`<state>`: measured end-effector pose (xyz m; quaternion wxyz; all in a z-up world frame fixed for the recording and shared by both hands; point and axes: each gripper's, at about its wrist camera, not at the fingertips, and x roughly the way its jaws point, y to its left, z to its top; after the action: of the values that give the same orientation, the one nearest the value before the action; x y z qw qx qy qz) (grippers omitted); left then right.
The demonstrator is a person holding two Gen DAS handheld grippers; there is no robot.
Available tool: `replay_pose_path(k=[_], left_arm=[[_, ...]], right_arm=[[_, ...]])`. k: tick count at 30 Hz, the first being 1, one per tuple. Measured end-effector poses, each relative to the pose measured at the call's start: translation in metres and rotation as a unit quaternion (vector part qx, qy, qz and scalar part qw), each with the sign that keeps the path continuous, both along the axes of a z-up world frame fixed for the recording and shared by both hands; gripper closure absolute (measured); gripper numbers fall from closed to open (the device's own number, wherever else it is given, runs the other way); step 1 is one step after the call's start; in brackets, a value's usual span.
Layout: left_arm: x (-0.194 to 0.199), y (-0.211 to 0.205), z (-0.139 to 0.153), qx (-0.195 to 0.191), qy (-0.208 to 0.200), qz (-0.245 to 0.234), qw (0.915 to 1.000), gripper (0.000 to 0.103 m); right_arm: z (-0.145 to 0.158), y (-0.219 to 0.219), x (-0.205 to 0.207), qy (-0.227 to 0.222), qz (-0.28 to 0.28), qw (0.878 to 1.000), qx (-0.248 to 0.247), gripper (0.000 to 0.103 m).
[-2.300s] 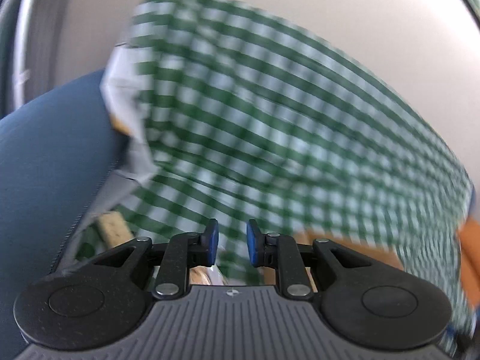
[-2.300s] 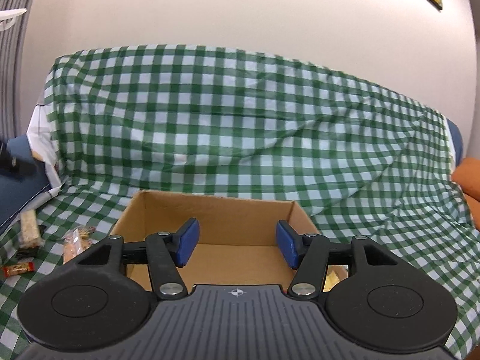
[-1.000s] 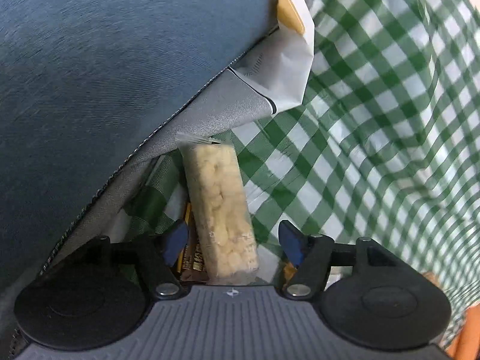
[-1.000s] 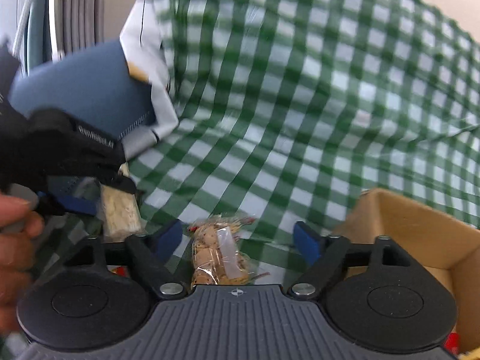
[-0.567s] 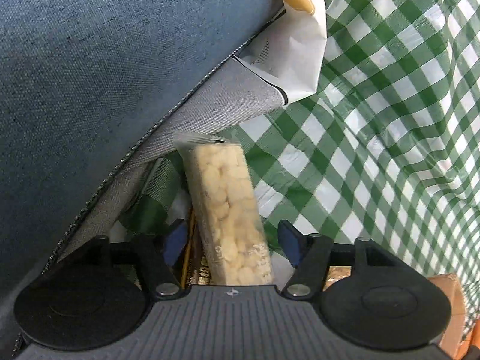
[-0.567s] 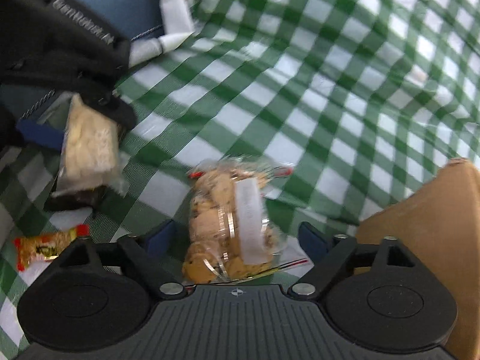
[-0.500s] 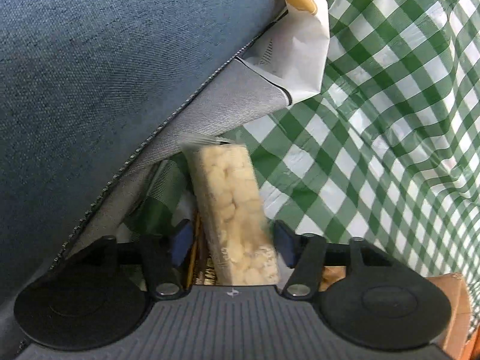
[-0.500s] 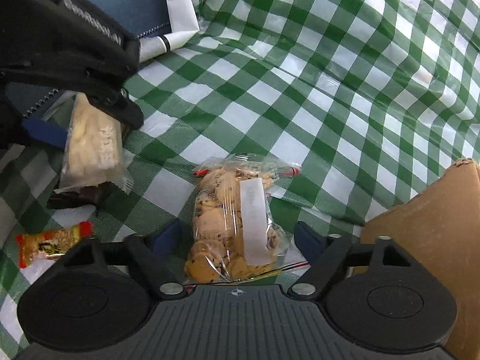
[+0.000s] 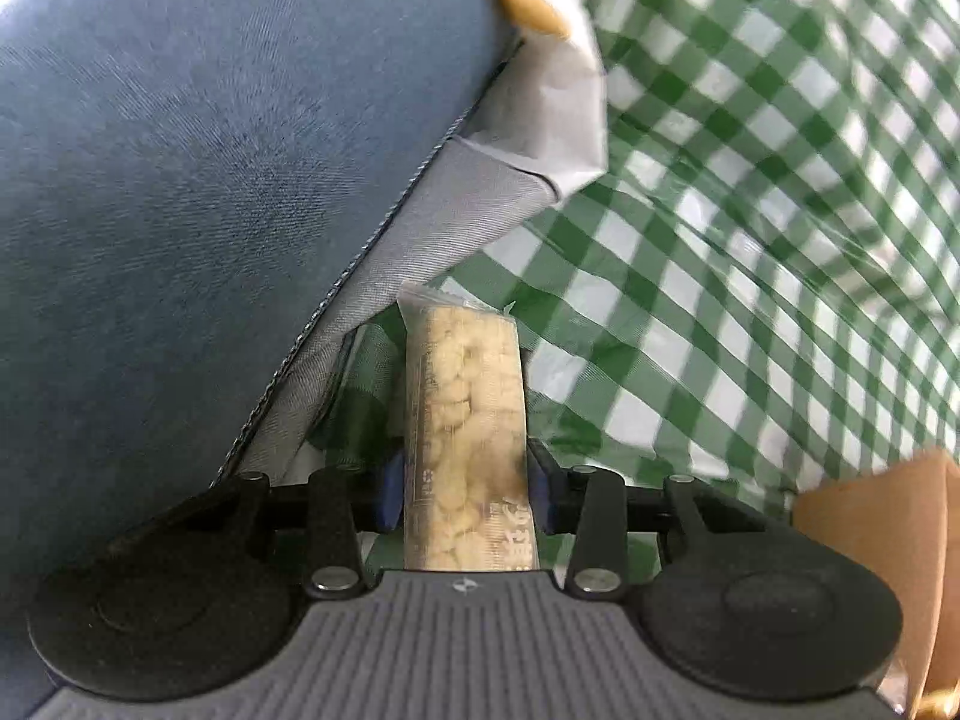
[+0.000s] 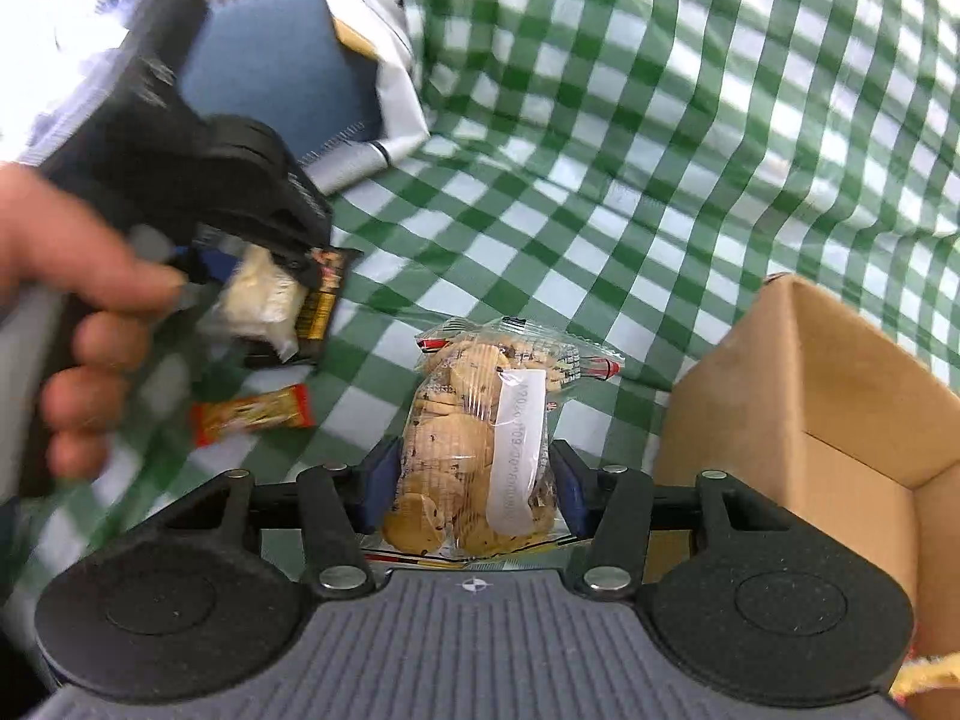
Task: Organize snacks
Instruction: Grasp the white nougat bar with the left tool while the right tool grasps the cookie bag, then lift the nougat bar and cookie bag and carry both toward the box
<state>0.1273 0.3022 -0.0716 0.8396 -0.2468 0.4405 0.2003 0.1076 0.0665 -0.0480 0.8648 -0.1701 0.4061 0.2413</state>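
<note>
A pale puffed-rice bar (image 9: 462, 396) in clear wrap stands between the blue pads of my left gripper (image 9: 462, 492). The jaws are closing and both pads press on its sides. In the right wrist view the same bar (image 10: 261, 294) hangs in that gripper above the cloth, with a dark snack wrapper (image 10: 324, 306) against it. My right gripper (image 10: 474, 486) is closing too. Its pads touch both sides of a clear bag of small cookies (image 10: 474, 420) with a white label. The open cardboard box (image 10: 840, 372) stands just right of the bag.
A green-and-white checked cloth (image 10: 660, 150) covers the sofa. A blue cushion (image 9: 210, 180) with a grey edge lies close on the left. A small orange-red snack pack (image 10: 252, 414) lies on the cloth. A person's hand (image 10: 60, 276) holds the left gripper.
Both pairs of jaws have narrowed onto their snacks. The rice bar has come up off the cloth. The right gripper has swung so that the box now shows beside the cookie bag.
</note>
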Motion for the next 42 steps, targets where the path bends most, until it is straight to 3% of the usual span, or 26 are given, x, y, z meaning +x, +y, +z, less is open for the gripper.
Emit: replay_pose_path(k=[4, 8, 11, 15, 21, 25, 29, 42], left_arm=[[-0.026, -0.014, 0.014, -0.004, -0.020, -0.039, 0.9991, 0.058], [-0.051, -0.036, 0.020, 0.007, -0.005, -0.103, 0.9947, 0.058], [-0.068, -0.057, 0.019, 0.019, 0.015, -0.161, 0.9867, 0.058], [-0.084, -0.068, 0.000, -0.017, 0.062, -0.202, 0.9772, 0.058], [-0.093, -0.086, -0.017, -0.032, 0.102, -0.261, 0.9593, 0.058], [-0.093, -0.101, -0.028, -0.003, 0.130, -0.280, 0.9510, 0.057], [-0.088, -0.110, -0.033, 0.019, 0.141, -0.296, 0.9446, 0.057], [-0.080, -0.120, -0.037, 0.034, 0.147, -0.312, 0.9381, 0.054]], right_arm=[[0.020, -0.023, -0.040, 0.006, 0.007, 0.999, 0.032, 0.048], [0.025, -0.040, -0.077, 0.013, 0.023, 0.999, 0.046, 0.048], [0.011, -0.045, -0.108, 0.020, 0.039, 0.998, 0.047, 0.048], [-0.016, -0.048, -0.139, 0.030, 0.045, 0.998, 0.043, 0.048], [-0.037, -0.046, -0.137, 0.071, 0.026, 0.996, 0.046, 0.048], [-0.053, -0.048, -0.133, 0.104, 0.013, 0.994, 0.045, 0.048], [-0.056, -0.044, -0.136, 0.098, 0.026, 0.994, 0.034, 0.047], [-0.060, -0.043, -0.130, 0.110, 0.012, 0.993, 0.028, 0.040]])
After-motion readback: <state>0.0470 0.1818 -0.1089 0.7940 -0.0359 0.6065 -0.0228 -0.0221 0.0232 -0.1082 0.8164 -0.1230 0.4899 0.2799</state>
